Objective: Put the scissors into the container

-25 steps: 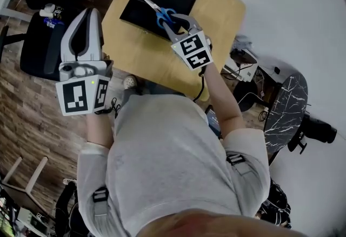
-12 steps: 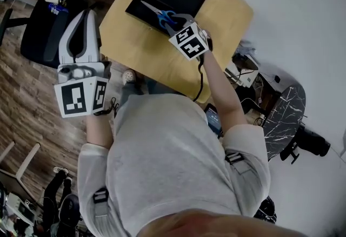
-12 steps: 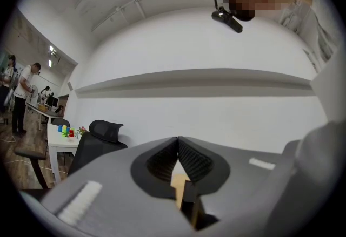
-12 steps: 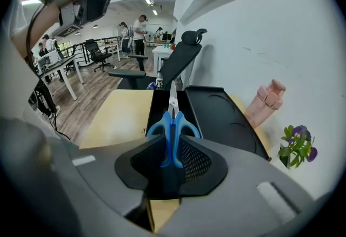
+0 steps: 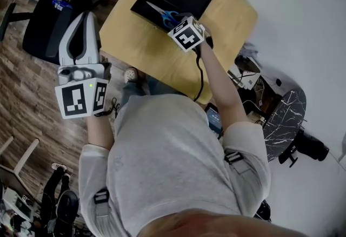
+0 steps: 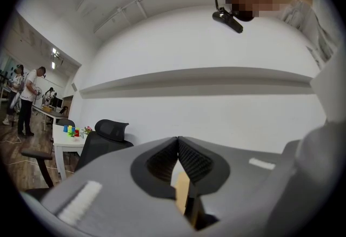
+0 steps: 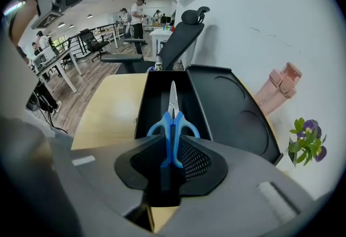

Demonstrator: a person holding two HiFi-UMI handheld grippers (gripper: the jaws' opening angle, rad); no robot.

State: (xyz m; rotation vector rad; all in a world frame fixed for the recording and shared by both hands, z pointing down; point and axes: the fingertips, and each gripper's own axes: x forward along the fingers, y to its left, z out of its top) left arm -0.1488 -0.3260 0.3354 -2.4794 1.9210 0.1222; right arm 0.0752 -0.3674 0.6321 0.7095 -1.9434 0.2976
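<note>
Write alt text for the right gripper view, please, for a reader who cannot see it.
The right claw is shut on blue-handled scissors, blades pointing forward over the narrow compartment of a black container on a wooden table. A pink object and a potted plant stand at right.

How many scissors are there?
1. The blue-handled scissors are clamped in the right gripper, blades pointing over the long slot of the black container. No other pair shows, though the gripper may hide some.
</note>
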